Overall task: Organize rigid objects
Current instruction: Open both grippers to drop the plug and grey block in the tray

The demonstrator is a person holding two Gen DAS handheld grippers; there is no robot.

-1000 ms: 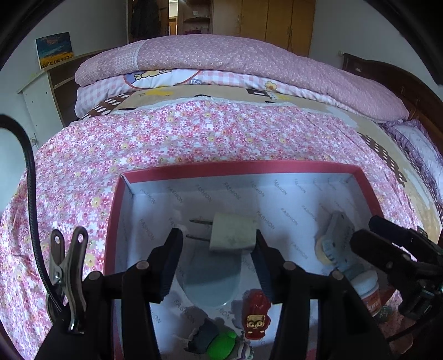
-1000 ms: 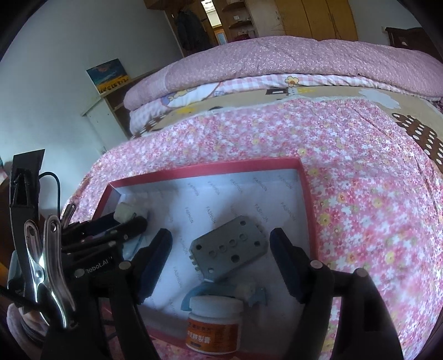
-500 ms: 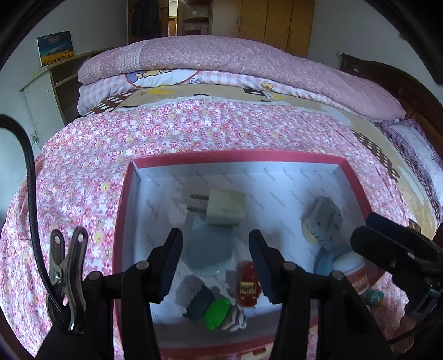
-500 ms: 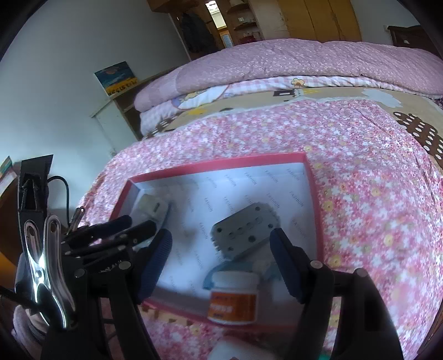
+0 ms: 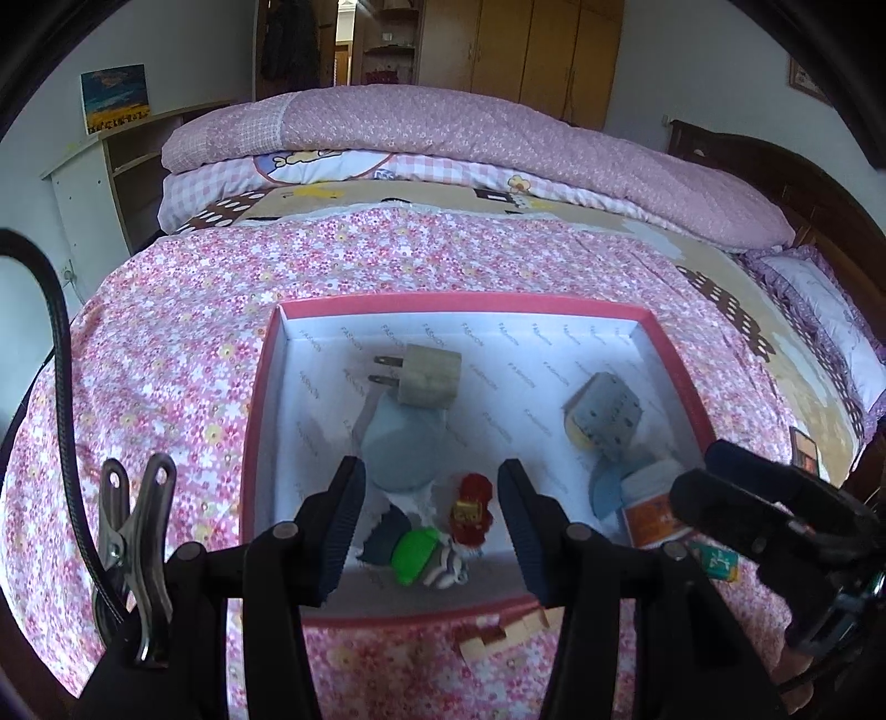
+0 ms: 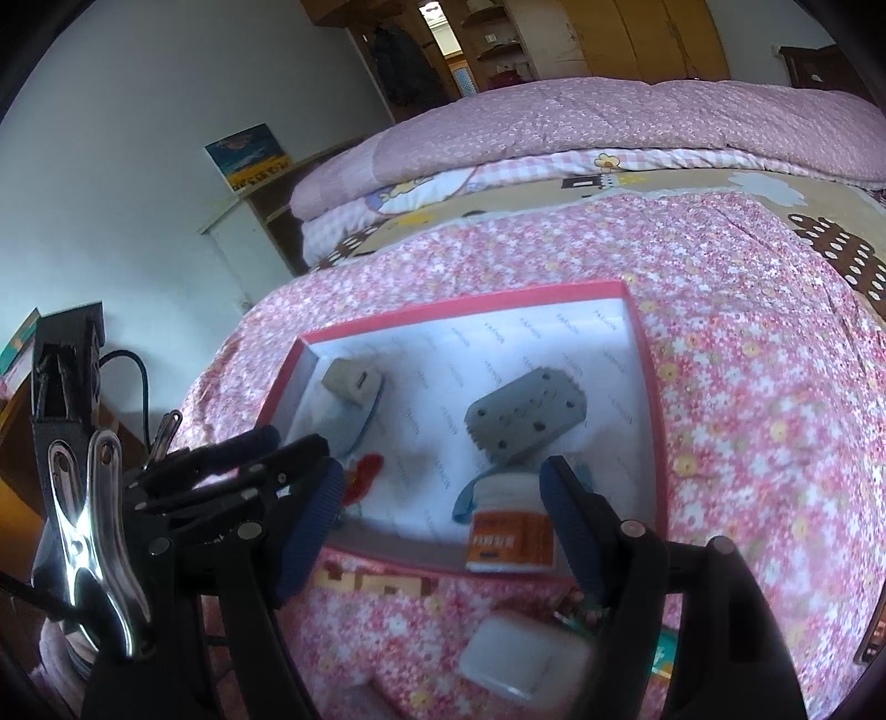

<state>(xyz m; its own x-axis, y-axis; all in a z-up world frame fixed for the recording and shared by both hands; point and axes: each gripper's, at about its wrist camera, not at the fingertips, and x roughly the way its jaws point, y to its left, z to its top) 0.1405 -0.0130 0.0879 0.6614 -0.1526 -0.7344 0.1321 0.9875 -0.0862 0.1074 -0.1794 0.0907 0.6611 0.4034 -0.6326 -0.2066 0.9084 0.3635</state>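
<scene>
Floral bedspread (image 5: 166, 399) carries the red box (image 5: 465, 302), which already holds the plug adapter (image 5: 429, 375), grey block (image 5: 603, 415), pill bottle (image 6: 512, 534) and toys. Both the left gripper (image 5: 431, 518) and right gripper (image 6: 443, 526) hover part-open and empty, while a white case (image 6: 523, 656) and 2 or so small items lie outside, seemingly left to box.

Bed (image 5: 166, 387): matt cotton-like cloth printed with small flowers, soft and lightly creased. Box (image 5: 470, 302): red cardboard rim, matt, lined inside with white printed paper (image 5: 526, 354), slightly wrinkled. Plug adapter (image 5: 429, 375): dull, off-white plastic with two bare metal prongs. Grey block (image 6: 526, 415): matt, drilled surface, material unclear. Bottle (image 6: 509, 531): smooth white plastic with a glossy orange paper label. Left gripper (image 5: 429, 520) and right gripper (image 6: 443, 520): matt black plastic arms, fingers (image 5: 343, 520) faced with ribbed blue rubber-like pads. Spring clip (image 6: 94, 548): polished, mirror-bright metal. Wardrobe (image 5: 554, 50): varnished wood with a mild sheen.
</scene>
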